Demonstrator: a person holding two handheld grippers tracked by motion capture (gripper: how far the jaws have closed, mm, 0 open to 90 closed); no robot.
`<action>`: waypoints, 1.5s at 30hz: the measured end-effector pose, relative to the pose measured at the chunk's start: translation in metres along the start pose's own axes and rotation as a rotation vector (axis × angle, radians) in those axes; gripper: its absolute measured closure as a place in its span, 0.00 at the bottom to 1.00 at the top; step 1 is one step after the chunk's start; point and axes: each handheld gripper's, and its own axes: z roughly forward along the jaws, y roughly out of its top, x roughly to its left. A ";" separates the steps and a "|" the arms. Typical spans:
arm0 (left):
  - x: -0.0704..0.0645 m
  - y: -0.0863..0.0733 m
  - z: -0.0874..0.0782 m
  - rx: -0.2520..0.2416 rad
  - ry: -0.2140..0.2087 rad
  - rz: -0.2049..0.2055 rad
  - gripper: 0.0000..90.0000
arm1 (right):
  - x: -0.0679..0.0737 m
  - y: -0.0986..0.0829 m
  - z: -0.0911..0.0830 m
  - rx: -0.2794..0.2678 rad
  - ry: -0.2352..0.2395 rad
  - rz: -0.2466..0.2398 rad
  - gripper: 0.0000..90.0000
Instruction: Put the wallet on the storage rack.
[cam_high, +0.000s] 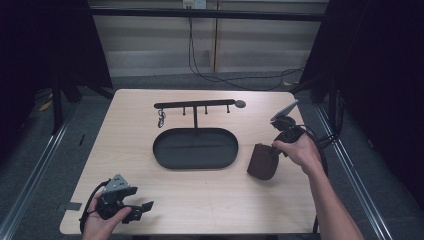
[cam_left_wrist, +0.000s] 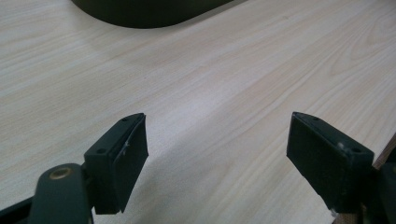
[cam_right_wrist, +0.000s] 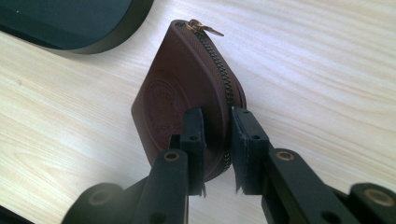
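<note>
Nearest the person, at the desk's (cam_high: 210, 200) front left corner, the left tongs (cam_high: 142, 209) rest low over bare wood with jaws spread wide, holding nothing. Further in, on the right side, the right tongs (cam_right_wrist: 217, 140) are clamped on one brown zip pouch (cam_right_wrist: 182, 88), which stands on edge just beside the tray; its embossed round stamp is unreadable. Beyond lies one black oval tray (cam_high: 195, 148), then one hook rack (cam_high: 195, 105) with a keyring (cam_high: 161, 118) hanging.

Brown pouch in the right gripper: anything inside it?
Cannot tell. The brown pouch is zipped shut, its zipper pull at the far end, so the contents stay hidden. The right gripper clamps its near edge.
</note>
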 end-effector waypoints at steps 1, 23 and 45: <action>0.000 0.000 0.000 -0.002 0.000 0.001 0.23 | 0.000 0.000 -0.001 -0.002 -0.002 -0.005 0.85; 0.001 0.000 -0.001 -0.008 -0.004 -0.006 0.23 | 0.013 0.010 -0.028 -0.019 -0.048 -0.018 0.87; 0.002 0.000 -0.002 -0.008 -0.007 0.002 0.23 | 0.040 0.037 -0.064 -0.066 -0.050 -0.066 0.87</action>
